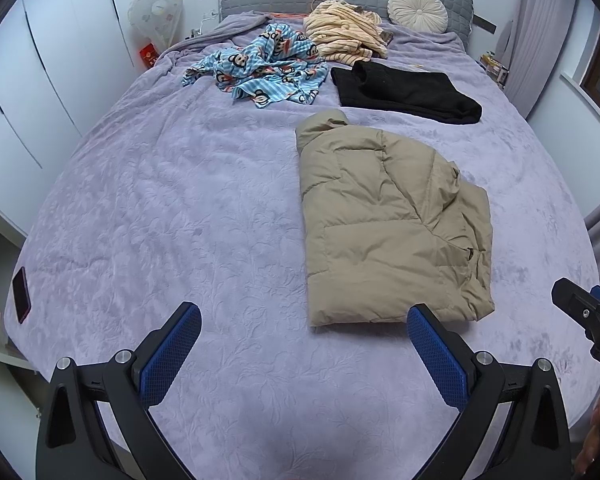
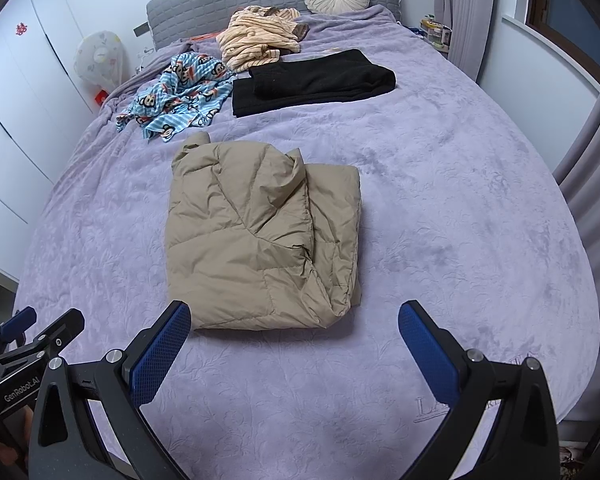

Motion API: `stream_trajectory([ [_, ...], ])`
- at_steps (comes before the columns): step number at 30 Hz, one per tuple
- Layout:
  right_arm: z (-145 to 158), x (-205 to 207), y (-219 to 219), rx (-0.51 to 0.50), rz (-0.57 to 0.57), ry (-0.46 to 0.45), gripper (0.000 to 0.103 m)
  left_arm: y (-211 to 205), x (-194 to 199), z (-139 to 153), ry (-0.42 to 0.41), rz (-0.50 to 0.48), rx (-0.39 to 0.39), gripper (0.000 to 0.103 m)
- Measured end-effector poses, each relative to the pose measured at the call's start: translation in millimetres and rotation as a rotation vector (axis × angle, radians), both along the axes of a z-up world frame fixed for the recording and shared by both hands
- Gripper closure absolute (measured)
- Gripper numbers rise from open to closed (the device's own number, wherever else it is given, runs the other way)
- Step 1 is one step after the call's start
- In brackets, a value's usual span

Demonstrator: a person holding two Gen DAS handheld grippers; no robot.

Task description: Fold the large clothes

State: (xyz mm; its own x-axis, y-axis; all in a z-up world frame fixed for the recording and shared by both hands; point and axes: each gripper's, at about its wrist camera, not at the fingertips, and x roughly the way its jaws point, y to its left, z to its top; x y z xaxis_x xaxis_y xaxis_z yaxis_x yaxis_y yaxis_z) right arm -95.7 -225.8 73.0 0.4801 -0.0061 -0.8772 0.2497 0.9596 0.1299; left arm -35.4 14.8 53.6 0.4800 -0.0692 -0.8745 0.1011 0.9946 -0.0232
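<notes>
"GenRobot.AI" on left gripper (image 2: 40, 328) body; embossed "LA…" on bedspread (image 2: 440, 208), rest unreadable.

Tan puffer jacket (image 1: 388, 220) (image 2: 260, 232): quilted, folded into a rough rectangle, collar at the far end, a sleeve lay across its top toward the right edge. It lay flat on the lavender bedspread (image 1: 180, 220) (image 2: 440, 220), near the foot, clear of both grippers.

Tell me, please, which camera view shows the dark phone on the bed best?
The left wrist view. There the phone lies in full sight near the left edge of the purple bedspread. The right wrist view does not show it; the left gripper fills that lower left corner.
</notes>
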Motion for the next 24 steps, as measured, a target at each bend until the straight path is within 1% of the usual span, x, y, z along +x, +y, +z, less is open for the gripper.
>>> stream_trajectory([
  [24,0.2,-0.6,-0.8,0.003,0.001,0.000,0.000,3.5,-1.8,-1.4,-0.004,0.005,0.010,0.000],
])
